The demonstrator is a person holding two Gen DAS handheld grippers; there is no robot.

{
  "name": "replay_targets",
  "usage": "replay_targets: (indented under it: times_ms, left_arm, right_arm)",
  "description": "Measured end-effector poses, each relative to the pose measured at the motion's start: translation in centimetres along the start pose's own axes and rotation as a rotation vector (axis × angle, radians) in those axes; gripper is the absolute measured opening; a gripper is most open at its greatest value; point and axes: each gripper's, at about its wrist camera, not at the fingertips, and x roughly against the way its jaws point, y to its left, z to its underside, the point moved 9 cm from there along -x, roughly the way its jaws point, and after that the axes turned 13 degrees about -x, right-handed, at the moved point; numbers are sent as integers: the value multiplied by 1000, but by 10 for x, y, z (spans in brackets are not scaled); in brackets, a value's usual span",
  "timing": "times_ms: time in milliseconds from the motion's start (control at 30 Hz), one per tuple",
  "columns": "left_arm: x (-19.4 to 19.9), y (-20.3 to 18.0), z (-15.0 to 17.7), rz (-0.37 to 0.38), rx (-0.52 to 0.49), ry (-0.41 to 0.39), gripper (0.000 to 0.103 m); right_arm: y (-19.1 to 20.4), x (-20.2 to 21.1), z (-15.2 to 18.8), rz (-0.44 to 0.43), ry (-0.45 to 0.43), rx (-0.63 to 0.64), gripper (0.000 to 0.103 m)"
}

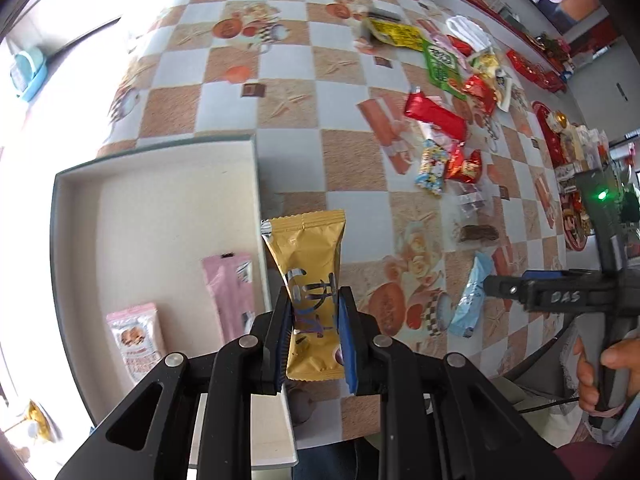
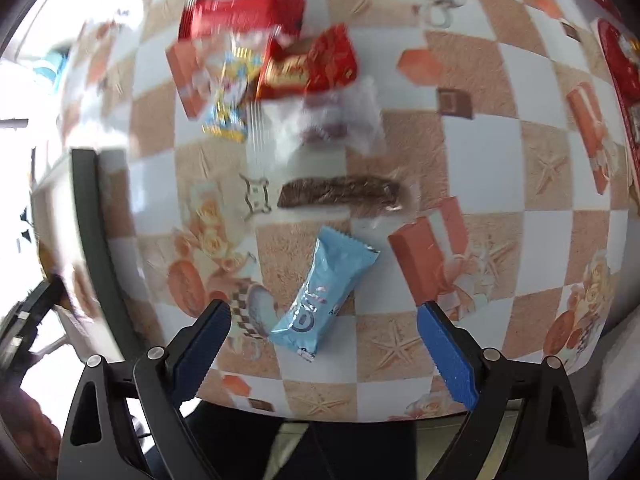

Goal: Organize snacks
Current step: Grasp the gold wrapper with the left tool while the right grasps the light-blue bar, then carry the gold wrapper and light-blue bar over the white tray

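Gold packet between closed jaws

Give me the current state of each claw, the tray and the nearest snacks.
Left claw: shut on the gold snack packet, held above the table.
Right claw: open, around the light blue snack packet, not gripping.
White tray: holds two pink packets.
Brown bar: lying flat on the table.
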Motion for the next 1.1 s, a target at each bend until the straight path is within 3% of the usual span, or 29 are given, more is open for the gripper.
replay_targets:
  times_ms: [133,200,300,333,367,767,1100]
  left_arm:
    - [1,15,10,-18,22,14,24]
    - [3,22,15,-29,32,18,24]
    - [5,35,23,-48,56,24,24]
    - [6,41,26,-52,70,25,24]
    - [6,46,27,-55,82,26,24]
    - [10,91,39,-68,188,0,24]
    - [13,109,51,-76,234,-15,24]
  right_arm:
    - [4,-22,4,30,38,-24,93]
    - [3,-36,8,28,83,-68,76]
    - [5,-45,13,95,64,-56,66]
    - [7,-44,14,126,45,-21,49]
    - [11,-41,15,127,22,13,26]
    - [84,16,28,-49,-35,183,25]
    - [186,53,34,-147,-53,345,25]
